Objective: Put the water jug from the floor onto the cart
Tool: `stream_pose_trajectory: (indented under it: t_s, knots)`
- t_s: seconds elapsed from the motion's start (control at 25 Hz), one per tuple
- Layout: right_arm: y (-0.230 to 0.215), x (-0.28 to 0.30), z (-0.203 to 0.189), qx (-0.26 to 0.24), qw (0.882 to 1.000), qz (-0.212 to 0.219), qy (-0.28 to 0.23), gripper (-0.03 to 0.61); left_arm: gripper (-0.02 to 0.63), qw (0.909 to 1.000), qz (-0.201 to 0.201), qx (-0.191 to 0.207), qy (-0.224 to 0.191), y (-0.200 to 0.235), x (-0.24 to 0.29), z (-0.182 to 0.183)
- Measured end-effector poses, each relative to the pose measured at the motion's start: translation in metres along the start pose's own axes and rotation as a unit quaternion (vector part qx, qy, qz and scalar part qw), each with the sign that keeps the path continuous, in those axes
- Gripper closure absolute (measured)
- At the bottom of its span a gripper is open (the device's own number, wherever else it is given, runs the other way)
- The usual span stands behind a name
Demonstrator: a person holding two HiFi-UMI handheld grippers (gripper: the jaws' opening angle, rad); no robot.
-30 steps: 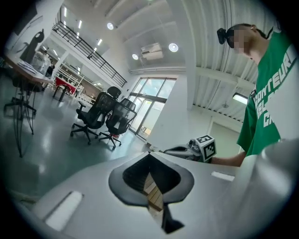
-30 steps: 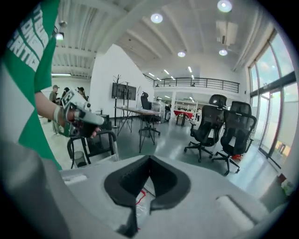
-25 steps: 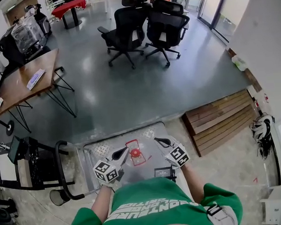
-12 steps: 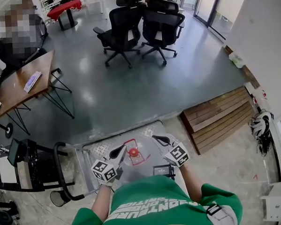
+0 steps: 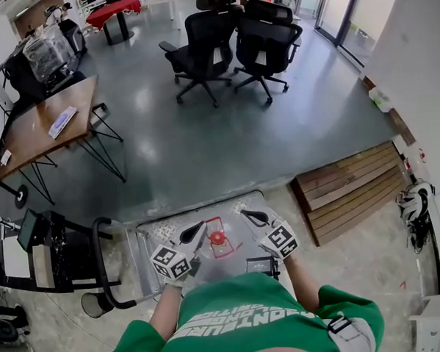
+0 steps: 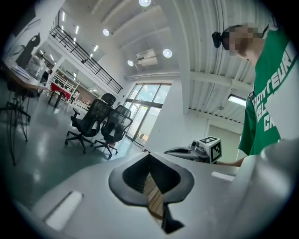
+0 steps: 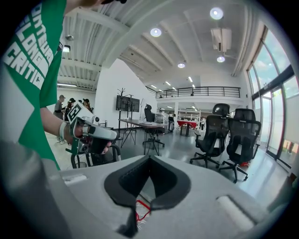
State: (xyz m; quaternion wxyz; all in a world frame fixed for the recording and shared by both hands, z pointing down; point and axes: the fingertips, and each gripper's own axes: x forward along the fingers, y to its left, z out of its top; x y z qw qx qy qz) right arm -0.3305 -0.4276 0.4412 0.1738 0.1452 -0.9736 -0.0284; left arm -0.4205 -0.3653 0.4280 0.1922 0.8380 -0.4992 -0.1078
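Observation:
In the head view the clear water jug point(image 5: 218, 247), with a red cap and a red carry handle, stands over the metal deck of the cart point(image 5: 160, 232), just in front of me. My left gripper point(image 5: 200, 226) sits shut at the jug's left shoulder. On the jug's right my right gripper point(image 5: 244, 214) is shut as well. Whether either tip touches the jug cannot be told. The left gripper view shows shut jaws point(image 6: 149, 154) with the right gripper point(image 6: 202, 148) beyond. Below the right gripper's shut jaws point(image 7: 149, 158) the red handle point(image 7: 141, 208) shows, and the left gripper point(image 7: 88, 133) is at that view's left.
The cart's black push handle point(image 5: 99, 265) rises at its left, beside a black equipment rack point(image 5: 40, 251). A wooden ramp point(image 5: 349, 190) lies to the right. Office chairs point(image 5: 231, 38) and a wooden table point(image 5: 48, 125) stand farther off on the grey floor.
Both grippers have risen slightly, still flanking the red cap in the same arrangement. Both stay shut. The head view has shifted a little.

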Motion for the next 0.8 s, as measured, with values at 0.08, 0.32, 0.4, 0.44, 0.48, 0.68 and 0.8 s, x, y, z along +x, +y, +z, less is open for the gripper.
stream_pose_trajectory:
  t_s: [0.08,0.32,0.4,0.44,0.48,0.68,0.8]
  knots:
    - [0.001,0.004,-0.001,0.001,1.000,0.007,0.006,0.584,0.598,1.0000,0.003,-0.001,-0.007,0.000,-0.001,0.003]
    - [0.008,0.014,0.004,-0.020,1.000,0.019,0.004,0.584,0.598,0.9996,0.019,-0.004,-0.018,0.006,-0.017,0.001]
    - [0.007,0.017,0.009,-0.024,0.999,0.021,-0.001,0.584,0.598,0.9995,0.023,0.003,-0.021,0.010,-0.022,0.006]
    - [0.008,0.017,0.010,-0.021,1.000,0.021,0.000,0.584,0.598,0.9994,0.026,0.004,-0.022,0.010,-0.025,0.008]
    - [0.008,0.017,0.011,-0.018,1.000,0.020,0.002,0.584,0.598,0.9993,0.028,0.004,-0.024,0.010,-0.028,0.010]
    - [-0.016,0.036,0.031,-0.040,0.999,0.010,-0.008,0.584,0.598,0.9977,0.040,0.018,-0.053,0.033,-0.026,0.032]
    - [-0.031,0.049,0.037,-0.058,0.998,0.014,-0.022,0.584,0.598,0.9963,0.044,0.028,-0.069,0.048,-0.018,0.043]
